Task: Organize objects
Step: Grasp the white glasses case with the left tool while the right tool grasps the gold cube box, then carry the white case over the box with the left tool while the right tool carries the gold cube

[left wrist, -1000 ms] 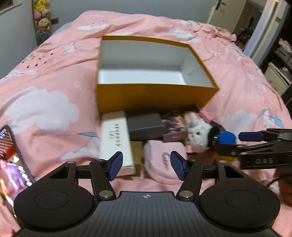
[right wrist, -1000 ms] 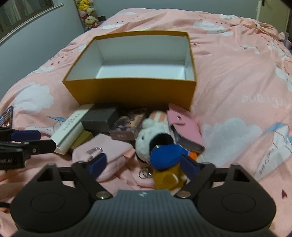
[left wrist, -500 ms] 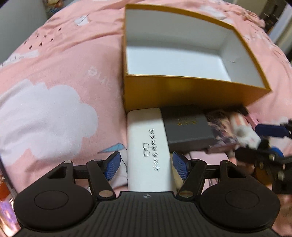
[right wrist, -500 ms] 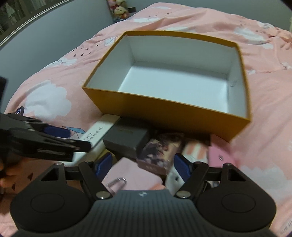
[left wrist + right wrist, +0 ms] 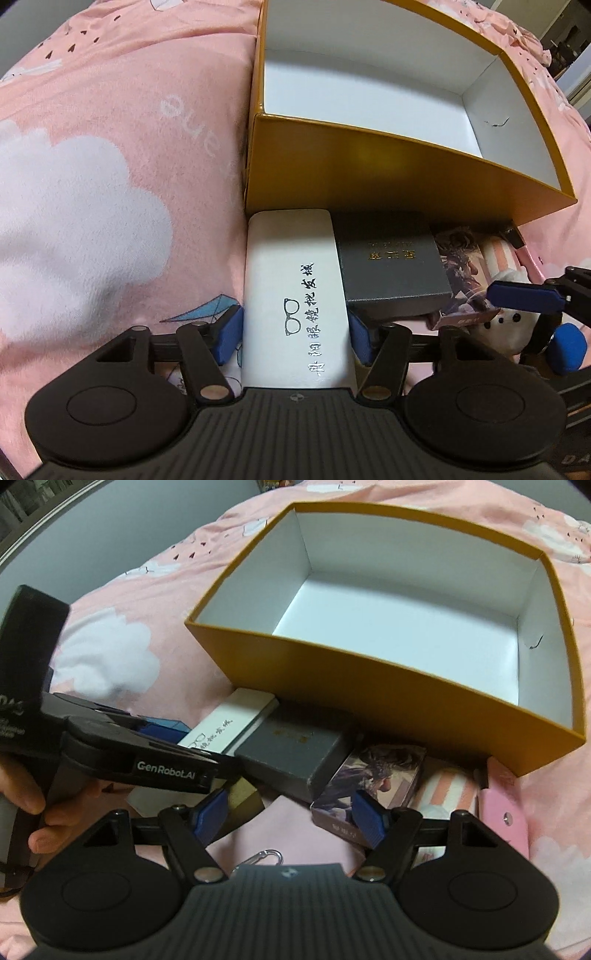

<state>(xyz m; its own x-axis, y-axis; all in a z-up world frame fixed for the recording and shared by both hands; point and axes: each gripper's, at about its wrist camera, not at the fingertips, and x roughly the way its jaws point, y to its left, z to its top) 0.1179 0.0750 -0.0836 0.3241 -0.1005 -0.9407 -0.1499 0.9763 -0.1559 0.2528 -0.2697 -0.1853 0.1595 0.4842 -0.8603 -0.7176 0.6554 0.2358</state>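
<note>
The left gripper (image 5: 295,334), a second ago over the pink pouch, now straddles the white glasses case (image 5: 295,295) at lower centre, jaws just closing, pads alongside; whether they press, I cannot tell. The right gripper (image 5: 290,818) hangs released.

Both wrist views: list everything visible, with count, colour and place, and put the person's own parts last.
bedspread: one, pink with white clouds, under everything.
open box: one, mustard outside, white inside, nothing in it.
glasses case: one, white, against the box wall.
grey box: one, right of the case.
picture box: one, purple-toned.
pink pouch: one, far right.
carabiner: one, silver.
left gripper: jaws just closing, pads at the case's sides.
right gripper: open.
hand: one, on the left gripper's handle.
</note>
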